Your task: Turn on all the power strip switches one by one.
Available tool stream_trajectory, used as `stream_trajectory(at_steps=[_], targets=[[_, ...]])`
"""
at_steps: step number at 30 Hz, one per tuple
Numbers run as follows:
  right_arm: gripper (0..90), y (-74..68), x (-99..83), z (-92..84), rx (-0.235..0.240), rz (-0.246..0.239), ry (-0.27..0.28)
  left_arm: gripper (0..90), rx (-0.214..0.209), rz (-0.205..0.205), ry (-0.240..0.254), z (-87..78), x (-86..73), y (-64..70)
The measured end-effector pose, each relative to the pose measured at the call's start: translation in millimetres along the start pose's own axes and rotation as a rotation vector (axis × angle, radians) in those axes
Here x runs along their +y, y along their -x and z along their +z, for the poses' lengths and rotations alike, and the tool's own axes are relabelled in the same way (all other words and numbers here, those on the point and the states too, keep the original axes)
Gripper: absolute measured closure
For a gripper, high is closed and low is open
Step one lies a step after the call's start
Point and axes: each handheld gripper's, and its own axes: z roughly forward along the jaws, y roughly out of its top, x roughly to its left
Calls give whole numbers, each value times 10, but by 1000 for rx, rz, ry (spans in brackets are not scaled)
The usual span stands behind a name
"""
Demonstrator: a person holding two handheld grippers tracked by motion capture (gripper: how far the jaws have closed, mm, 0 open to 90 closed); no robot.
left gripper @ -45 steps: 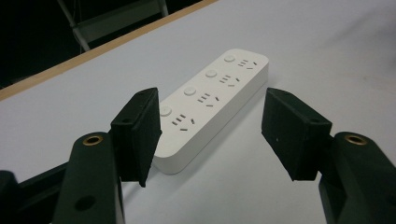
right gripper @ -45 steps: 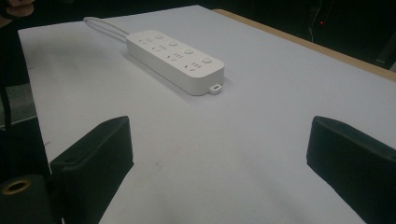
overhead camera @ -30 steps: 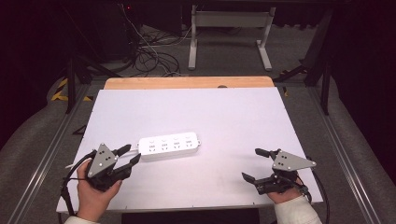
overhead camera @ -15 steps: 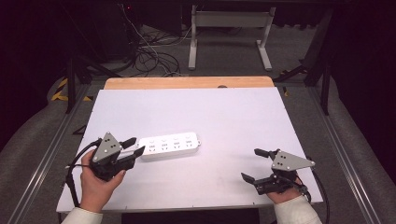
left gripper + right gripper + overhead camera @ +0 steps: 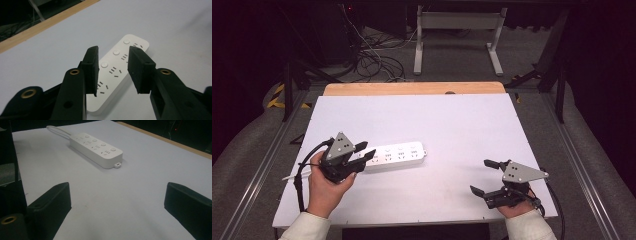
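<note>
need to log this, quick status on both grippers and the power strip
Left gripper over power strip end, jaws closing, not gripping. Right gripper open, apart. Nothing in the way.

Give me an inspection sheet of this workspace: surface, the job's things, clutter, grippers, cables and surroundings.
Surface: white table, wooden strip along its far edge.
Job's things: white power strip lying flat, sockets up.
Clutter: nothing seen.
Grippers: left gripper over the strip's near end, its jaws have just been closing, pads not yet on it; right gripper open, apart from the strip.
Cables: strip's white cord; black gripper cable; floor cables.
Surroundings: dark floor, metal frame.
</note>
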Motion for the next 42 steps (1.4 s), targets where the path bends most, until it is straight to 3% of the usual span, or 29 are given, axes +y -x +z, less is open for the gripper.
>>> stream_trajectory(at_steps=[4, 11, 18, 23, 29, 34, 42], targets=[[76, -2, 2, 5, 0, 0, -3, 669, -21, -18, -7, 34, 32, -25], [76, -2, 1, 2, 2, -3, -1, 894, -26, -41, -50, 139, 49, -71], [77, -2, 1, 1, 6, -3, -3, 896, -54, -77, -100, 250, 52, -164], [76, -2, 1, 1, 6, -3, -4, 897, -18, -77, -135, 357, 48, -210], [77, -4, 2, -2, 5, -7, 1, 897, -3, -86, -172, 513, 28, -281], [77, -5, 3, -6, 5, -8, 5, 897, 10, -94, -233, 722, -5, -333], [77, -5, 2, -8, 6, -9, 6, 898, 19, -130, -286, 839, -38, -418]])
